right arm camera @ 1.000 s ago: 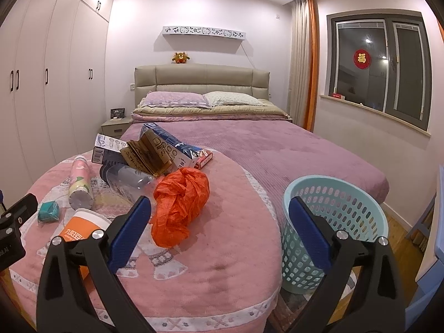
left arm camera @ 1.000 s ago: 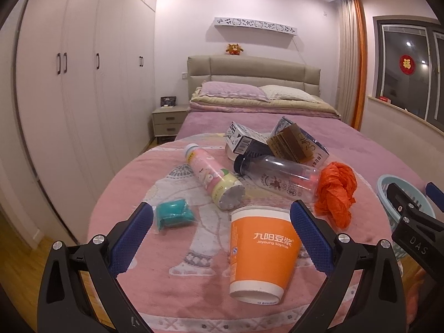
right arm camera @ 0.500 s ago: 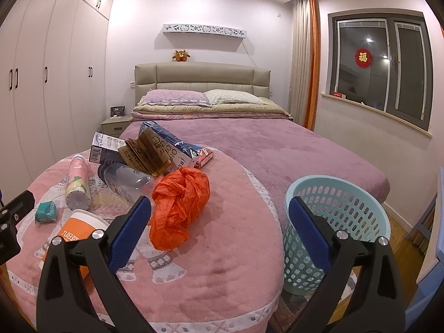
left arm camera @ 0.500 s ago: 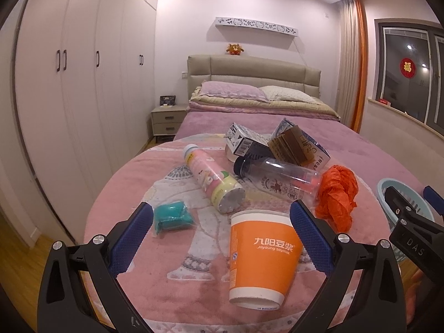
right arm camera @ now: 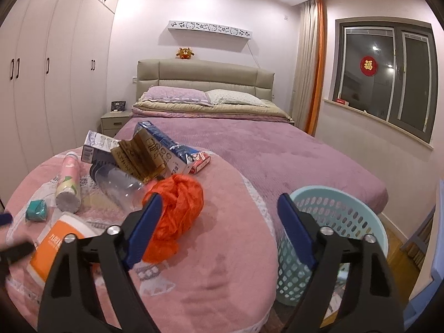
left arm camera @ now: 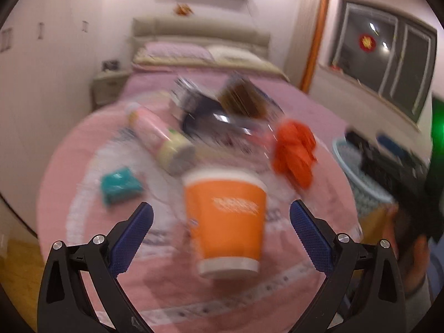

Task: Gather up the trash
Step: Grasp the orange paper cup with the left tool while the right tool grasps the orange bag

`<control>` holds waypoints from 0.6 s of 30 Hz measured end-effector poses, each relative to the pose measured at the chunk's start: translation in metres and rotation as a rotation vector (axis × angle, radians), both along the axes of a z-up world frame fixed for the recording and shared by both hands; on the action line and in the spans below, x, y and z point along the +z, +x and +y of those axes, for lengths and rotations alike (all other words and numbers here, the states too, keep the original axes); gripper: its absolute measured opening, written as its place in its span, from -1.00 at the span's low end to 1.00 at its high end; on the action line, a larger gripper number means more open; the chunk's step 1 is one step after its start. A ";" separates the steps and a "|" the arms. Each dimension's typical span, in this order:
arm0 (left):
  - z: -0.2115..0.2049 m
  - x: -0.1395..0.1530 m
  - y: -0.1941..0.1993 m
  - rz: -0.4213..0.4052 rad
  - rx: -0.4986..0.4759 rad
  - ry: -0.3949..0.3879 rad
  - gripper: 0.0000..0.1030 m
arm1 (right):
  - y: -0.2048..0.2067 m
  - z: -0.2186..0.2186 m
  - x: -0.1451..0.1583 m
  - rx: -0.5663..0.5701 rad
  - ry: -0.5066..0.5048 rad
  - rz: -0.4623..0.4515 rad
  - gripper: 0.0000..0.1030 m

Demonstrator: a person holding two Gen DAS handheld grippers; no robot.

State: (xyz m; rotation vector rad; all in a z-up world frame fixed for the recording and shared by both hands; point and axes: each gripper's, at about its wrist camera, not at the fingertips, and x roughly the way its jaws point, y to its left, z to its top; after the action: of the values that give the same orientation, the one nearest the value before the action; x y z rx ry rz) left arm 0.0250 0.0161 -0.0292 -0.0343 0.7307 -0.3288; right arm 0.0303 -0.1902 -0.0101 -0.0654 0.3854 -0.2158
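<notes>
An orange paper cup (left arm camera: 226, 216) lies on the pink blanket (left arm camera: 83, 222), between and just ahead of the open fingers of my left gripper (left arm camera: 222, 219); it also shows in the right wrist view (right arm camera: 54, 245). Behind it lie a pink bottle (left arm camera: 161, 136), a teal packet (left arm camera: 120, 184), a clear bottle (right arm camera: 119, 180), cartons (right arm camera: 155, 152) and a crumpled orange bag (right arm camera: 174, 208). My right gripper (right arm camera: 219, 216) is open and empty, between the orange bag and the light-blue basket (right arm camera: 333, 222). The left wrist view is blurred.
The basket stands on the floor at the bed's right side. A purple bedspread (right arm camera: 263, 149) and pillows lie beyond the trash. Wardrobes (right arm camera: 55, 69) line the left wall. A window (right arm camera: 385, 72) is at right.
My left gripper has swung quickly forward and down toward the orange cup, which now looks larger between its fingers. My right gripper has shifted slightly closer to the bed. Both stay open.
</notes>
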 end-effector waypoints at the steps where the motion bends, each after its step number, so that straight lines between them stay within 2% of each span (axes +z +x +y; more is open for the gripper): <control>1: -0.004 -0.003 0.002 0.014 0.000 0.012 0.85 | 0.005 -0.002 0.001 0.016 0.008 0.009 0.25; 5: -0.019 -0.017 0.018 0.073 0.037 0.078 0.79 | 0.029 -0.012 -0.004 0.071 0.069 0.098 0.25; 7: -0.022 -0.025 0.025 0.100 0.047 0.093 0.78 | 0.042 -0.017 -0.011 0.122 0.138 0.151 0.25; 10: -0.024 -0.033 0.033 0.163 0.053 0.089 0.65 | 0.055 -0.017 -0.019 0.131 0.160 0.196 0.27; 12: -0.026 -0.040 0.036 0.186 0.051 0.111 0.59 | 0.063 -0.016 -0.024 0.158 0.191 0.227 0.38; 13: -0.028 -0.042 0.038 0.191 0.052 0.120 0.56 | 0.066 -0.016 -0.025 0.168 0.206 0.236 0.43; 15: -0.030 -0.045 0.040 0.202 0.047 0.134 0.37 | 0.074 -0.015 -0.030 0.183 0.232 0.259 0.45; 18: -0.032 -0.047 0.040 0.205 0.037 0.127 0.27 | 0.084 -0.012 -0.036 0.189 0.240 0.291 0.45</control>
State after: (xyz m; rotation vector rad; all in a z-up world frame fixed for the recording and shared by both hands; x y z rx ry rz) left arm 0.0655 -0.0157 -0.0758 0.0393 0.9517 -0.2445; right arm 0.1143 -0.2020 -0.0459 0.1043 0.6890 0.0292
